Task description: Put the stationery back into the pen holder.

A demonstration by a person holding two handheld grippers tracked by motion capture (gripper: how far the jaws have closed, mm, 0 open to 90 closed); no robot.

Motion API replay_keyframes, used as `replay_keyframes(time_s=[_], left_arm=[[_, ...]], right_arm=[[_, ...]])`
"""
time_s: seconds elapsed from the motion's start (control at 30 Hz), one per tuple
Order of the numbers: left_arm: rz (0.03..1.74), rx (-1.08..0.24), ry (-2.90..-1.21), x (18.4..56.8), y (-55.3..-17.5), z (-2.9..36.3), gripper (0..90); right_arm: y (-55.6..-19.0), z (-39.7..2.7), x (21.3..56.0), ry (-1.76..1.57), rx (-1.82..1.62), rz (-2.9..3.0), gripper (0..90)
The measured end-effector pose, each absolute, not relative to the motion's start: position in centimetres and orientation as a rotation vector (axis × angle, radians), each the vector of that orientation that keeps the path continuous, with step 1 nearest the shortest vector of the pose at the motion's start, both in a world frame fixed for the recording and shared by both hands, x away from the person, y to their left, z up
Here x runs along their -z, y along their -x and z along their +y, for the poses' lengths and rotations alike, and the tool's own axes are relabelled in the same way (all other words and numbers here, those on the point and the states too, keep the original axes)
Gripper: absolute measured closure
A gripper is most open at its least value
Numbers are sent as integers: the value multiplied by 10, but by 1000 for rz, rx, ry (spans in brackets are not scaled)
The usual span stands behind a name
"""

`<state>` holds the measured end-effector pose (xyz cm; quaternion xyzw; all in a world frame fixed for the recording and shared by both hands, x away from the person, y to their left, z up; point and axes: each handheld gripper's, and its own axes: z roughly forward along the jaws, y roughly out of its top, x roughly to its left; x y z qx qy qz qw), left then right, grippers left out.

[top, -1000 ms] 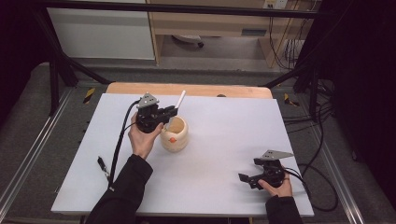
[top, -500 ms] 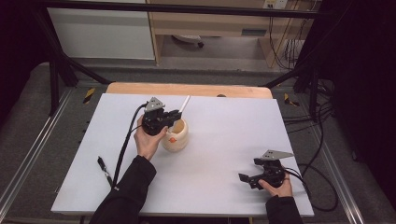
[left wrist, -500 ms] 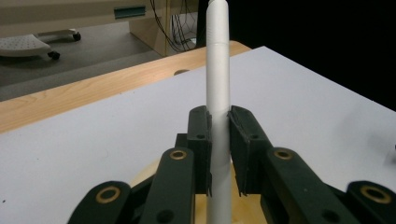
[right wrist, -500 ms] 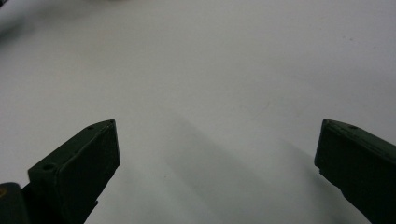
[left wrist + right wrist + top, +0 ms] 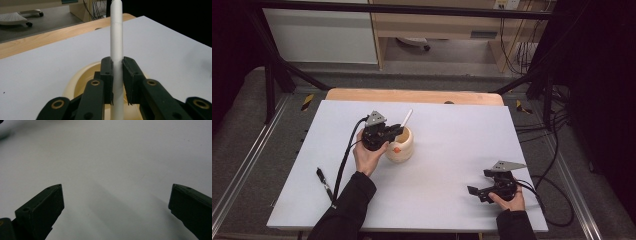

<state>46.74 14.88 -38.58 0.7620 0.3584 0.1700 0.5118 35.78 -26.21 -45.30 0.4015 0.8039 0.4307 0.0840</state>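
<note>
A cream round cup [image 5: 401,146] [image 5: 80,82] with an orange mark stands on the white table [image 5: 452,145], left of centre. My left gripper [image 5: 398,131] [image 5: 117,75] hangs over the cup's mouth, shut on a white pen [image 5: 406,119] [image 5: 117,50]. The pen stands nearly upright between the jaws, and its lower end reaches down inside the cup. My right gripper [image 5: 477,192] [image 5: 116,205] rests low at the table's front right, jaws wide apart with nothing but bare table between them.
A black pen [image 5: 323,181] lies near the table's left front edge beside the left forearm. A wooden strip [image 5: 412,96] borders the table's far side. Cables [image 5: 542,150] trail off the right edge.
My left gripper has come down and slightly right with the white pen, bringing its lower end into the cup. The right gripper has not moved.
</note>
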Motion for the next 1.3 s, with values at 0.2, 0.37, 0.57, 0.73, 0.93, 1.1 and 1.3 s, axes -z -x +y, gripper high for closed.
replay_keyframes(time_s=[0.2,0.37,0.57,0.73,0.93,1.1,1.3], left_arm=[[856,-399,-1831,387,-467,146,782],[851,-402,-1835,391,-470,145,782],[843,-417,-1826,394,-472,142,783],[841,-410,-1840,397,-471,142,782],[869,-408,-1851,397,-472,146,680],[883,-407,-1861,391,-468,151,600],[901,-417,-1909,380,-462,158,489]], right_arm=[[-357,-262,453,-1201,-1287,2399,8],[-358,-262,453,-1196,-1285,2399,8],[-358,-262,453,-1195,-1284,2399,8],[-358,-262,453,-1195,-1288,2396,7],[-358,-262,453,-1195,-1288,2397,8],[-358,-262,453,-1193,-1288,2398,7],[-358,-262,453,-1197,-1291,2396,8]])
